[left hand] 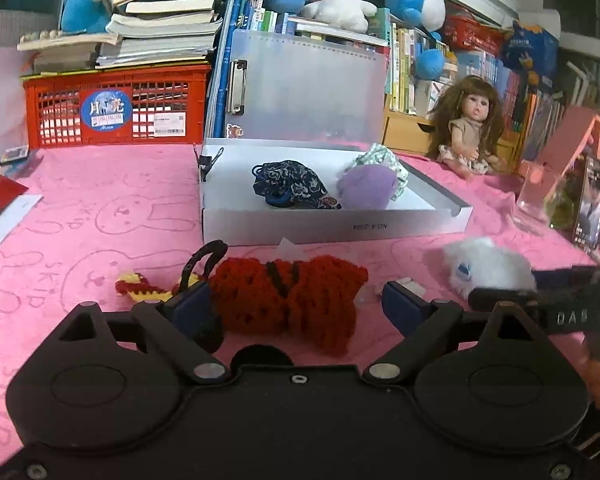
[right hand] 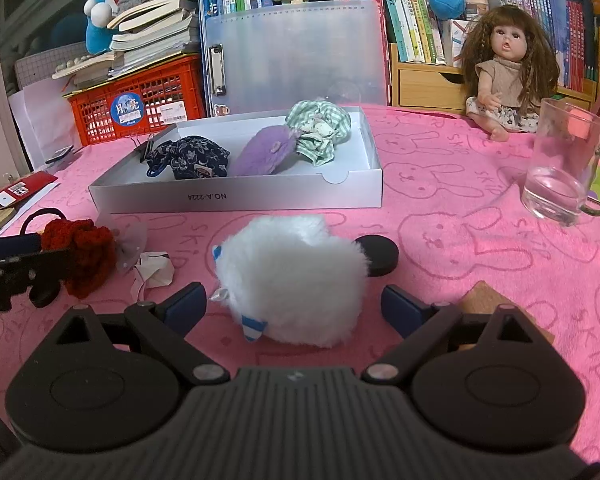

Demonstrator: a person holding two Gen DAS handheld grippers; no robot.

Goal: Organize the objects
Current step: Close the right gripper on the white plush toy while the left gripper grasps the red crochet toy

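Note:
A red crocheted pouch (left hand: 288, 300) lies on the pink cloth between the open jaws of my left gripper (left hand: 288, 304); it also shows in the right wrist view (right hand: 82, 254). A white fluffy toy (right hand: 292, 280) lies between the open jaws of my right gripper (right hand: 294, 308); in the left wrist view it (left hand: 488, 266) sits to the right. A white shallow box (right hand: 236, 196) behind both holds a dark blue patterned pouch (right hand: 190, 158), a purple fluffy item (right hand: 264, 154) and a green checked cloth item (right hand: 320, 130).
A glass mug (right hand: 560, 164) stands at the right, a doll (right hand: 504, 68) sits behind it. A black round disc (right hand: 380, 254) and crumpled white paper (right hand: 154, 268) lie near the toy. A red crate (left hand: 112, 106), a clear folder (left hand: 300, 84) and books line the back.

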